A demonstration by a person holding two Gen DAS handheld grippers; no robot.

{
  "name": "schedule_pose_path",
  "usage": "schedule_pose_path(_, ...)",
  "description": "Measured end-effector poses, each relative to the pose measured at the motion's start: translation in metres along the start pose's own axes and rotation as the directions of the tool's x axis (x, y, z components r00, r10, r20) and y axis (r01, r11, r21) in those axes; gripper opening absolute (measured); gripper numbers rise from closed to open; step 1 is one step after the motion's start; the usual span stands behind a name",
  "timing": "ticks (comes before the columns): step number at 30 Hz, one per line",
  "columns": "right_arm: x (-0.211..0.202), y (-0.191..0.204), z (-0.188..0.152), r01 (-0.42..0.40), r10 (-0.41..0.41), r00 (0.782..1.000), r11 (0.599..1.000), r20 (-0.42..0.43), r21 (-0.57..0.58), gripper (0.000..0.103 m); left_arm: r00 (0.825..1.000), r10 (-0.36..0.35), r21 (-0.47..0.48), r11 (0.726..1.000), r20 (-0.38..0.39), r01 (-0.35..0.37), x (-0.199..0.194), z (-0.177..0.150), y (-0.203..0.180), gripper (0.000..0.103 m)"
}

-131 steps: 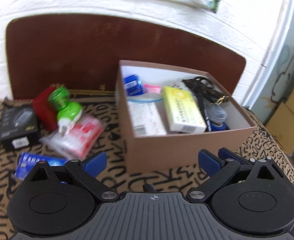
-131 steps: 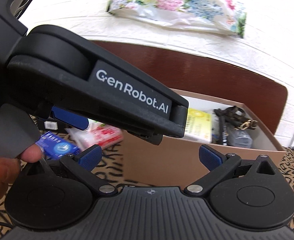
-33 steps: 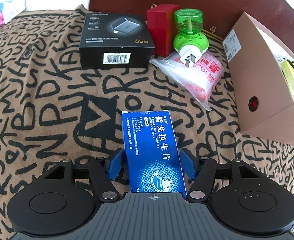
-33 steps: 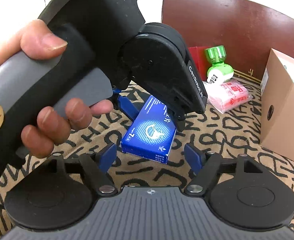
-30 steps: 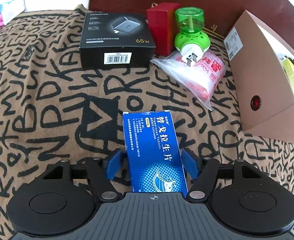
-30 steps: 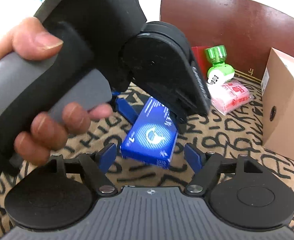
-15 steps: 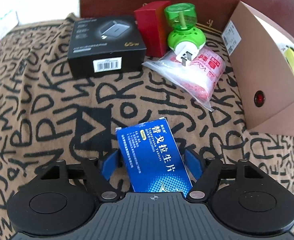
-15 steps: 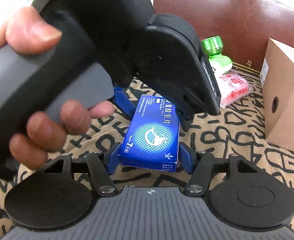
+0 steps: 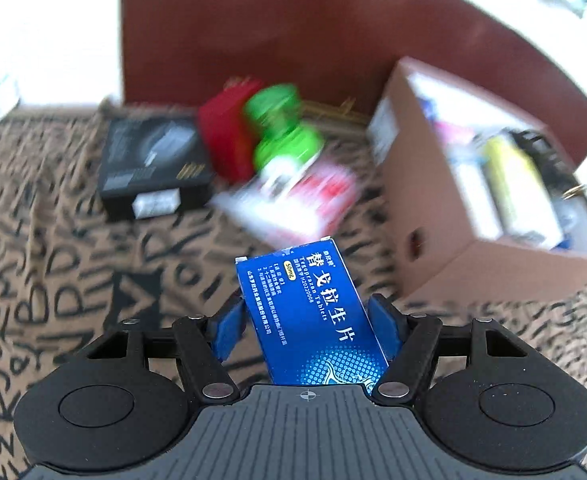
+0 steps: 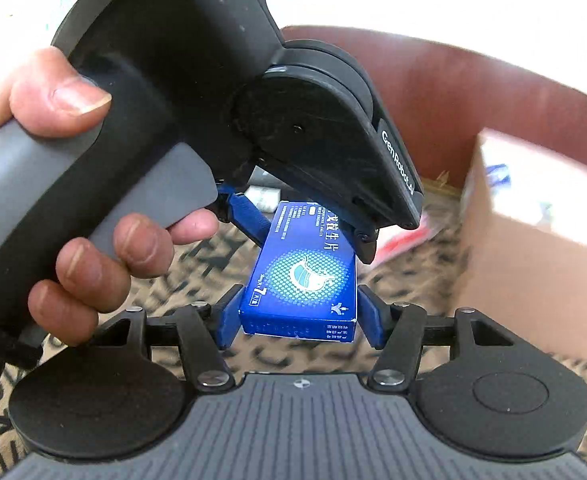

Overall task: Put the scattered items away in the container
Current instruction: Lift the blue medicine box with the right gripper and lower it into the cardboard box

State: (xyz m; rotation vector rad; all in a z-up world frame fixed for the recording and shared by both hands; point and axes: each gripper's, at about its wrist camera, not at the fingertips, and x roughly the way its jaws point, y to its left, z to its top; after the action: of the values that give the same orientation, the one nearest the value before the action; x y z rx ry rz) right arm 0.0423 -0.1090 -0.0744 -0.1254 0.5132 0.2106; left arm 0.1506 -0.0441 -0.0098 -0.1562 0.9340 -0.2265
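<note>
1. The left gripper [image 9: 307, 330] holds the blue medicine box [image 9: 313, 316], its jaws clamped on both long sides, lifted clear of the patterned cloth [image 9: 53, 280].
2. The right gripper [image 10: 299, 320] brackets the box's near end, jaws touching it.
3. The cardboard container [image 9: 433, 216] stands to the right, already holding items.

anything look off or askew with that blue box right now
Yes: the blue tablet box sits askew in the left gripper, and the right gripper brackets its other end too. One small box, both grippers on it.
</note>
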Motion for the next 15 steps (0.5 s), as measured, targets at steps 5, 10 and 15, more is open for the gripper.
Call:
schedule_pose_path(5,-0.019,-0.026,0.016,0.087,-0.088,0.992,0.996,0.094,0.015,0.064,0.996,-0.065,0.068,0.996,0.065,0.061,-0.013,0.026,-0.040,0.069)
schedule_pose_path(10,-0.029,-0.058,0.030,0.189,-0.193,0.968,0.981,0.160,0.042,0.064,0.985,-0.130,0.171,0.979,0.117,0.109,-0.014,0.052,-0.086,0.069)
schedule_pose_path(15,-0.028,-0.088,0.035,0.266,-0.276,0.945,0.961,0.174,0.078,0.064,0.976,-0.186,0.231,0.961,0.117,0.156,0.002,0.071,-0.121,0.069)
